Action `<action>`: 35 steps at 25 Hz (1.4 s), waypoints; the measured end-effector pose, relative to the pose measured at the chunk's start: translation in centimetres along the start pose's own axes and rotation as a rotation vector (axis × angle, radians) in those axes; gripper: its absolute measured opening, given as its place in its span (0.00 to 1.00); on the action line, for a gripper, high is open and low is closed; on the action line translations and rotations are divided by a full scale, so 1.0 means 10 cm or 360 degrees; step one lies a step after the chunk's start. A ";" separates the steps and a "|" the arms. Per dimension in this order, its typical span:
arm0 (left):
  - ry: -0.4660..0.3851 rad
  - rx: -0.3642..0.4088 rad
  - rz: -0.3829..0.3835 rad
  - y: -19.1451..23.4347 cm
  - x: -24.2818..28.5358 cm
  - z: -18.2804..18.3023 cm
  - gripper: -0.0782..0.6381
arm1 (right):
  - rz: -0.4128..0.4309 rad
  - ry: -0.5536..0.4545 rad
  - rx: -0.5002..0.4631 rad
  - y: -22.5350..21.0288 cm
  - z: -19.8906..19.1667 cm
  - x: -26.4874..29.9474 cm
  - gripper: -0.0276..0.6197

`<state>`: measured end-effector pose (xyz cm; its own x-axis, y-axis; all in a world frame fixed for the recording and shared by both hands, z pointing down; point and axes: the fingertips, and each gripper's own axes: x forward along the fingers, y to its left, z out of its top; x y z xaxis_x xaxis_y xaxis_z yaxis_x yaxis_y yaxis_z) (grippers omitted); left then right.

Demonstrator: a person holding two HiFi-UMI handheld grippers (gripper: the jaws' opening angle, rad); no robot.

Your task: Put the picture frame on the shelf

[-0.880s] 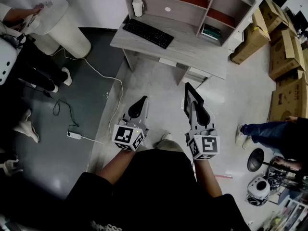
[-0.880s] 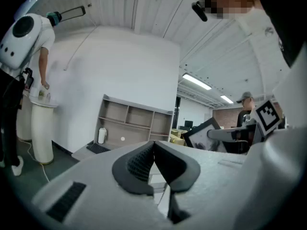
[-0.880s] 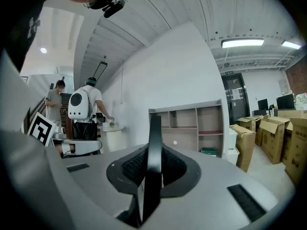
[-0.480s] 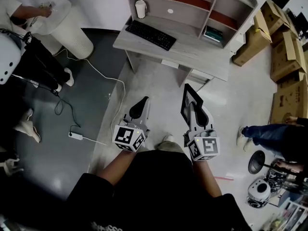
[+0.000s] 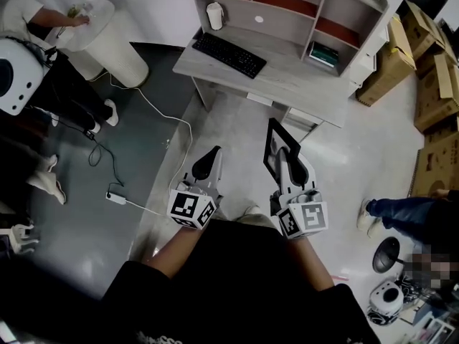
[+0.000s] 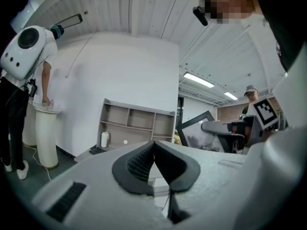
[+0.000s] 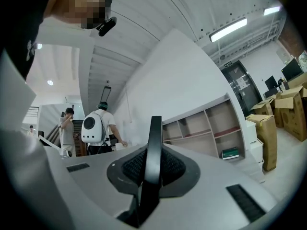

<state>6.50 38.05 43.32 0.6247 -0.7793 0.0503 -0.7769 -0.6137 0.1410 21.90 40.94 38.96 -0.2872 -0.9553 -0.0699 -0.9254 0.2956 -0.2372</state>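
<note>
Picture frame (image 5: 275,140) in right tool (image 5: 281,156), short of desk (image 5: 294,84) and shelf (image 5: 318,16).

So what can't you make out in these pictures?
Frame: its picture is edge-on in the right gripper view, small and slanted in the head view, and blurry in the left gripper view.
Shelf: top cut off by the head view's upper edge.
Book: title too small in the head view.

L hand-held gripper (image 6: 153,145) jaws together, empty — shelf (image 6: 139,121) ahead.
</note>
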 end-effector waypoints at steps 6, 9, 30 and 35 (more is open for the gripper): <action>0.0014 -0.0010 0.0031 0.01 0.08 -0.05 0.13 | 0.0054 -0.0052 0.0000 -0.06 0.05 0.12 0.11; -0.0001 -0.0027 0.0041 0.12 0.19 -0.04 0.13 | 0.0083 -0.0058 -0.0028 -0.04 0.07 0.29 0.11; 0.0061 -0.0132 -0.0012 2.30 1.63 0.19 0.13 | 0.0106 0.0080 -0.0134 0.17 -0.24 2.84 0.11; 0.0080 -0.0145 -0.0053 3.00 1.86 0.28 0.13 | 0.0062 0.0092 -0.0151 0.31 -0.37 3.49 0.11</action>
<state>-5.37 4.81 45.66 0.6549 -0.7499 0.0932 -0.7467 -0.6232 0.2327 8.10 8.56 39.36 -0.3345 -0.9422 -0.0203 -0.9318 0.3339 -0.1422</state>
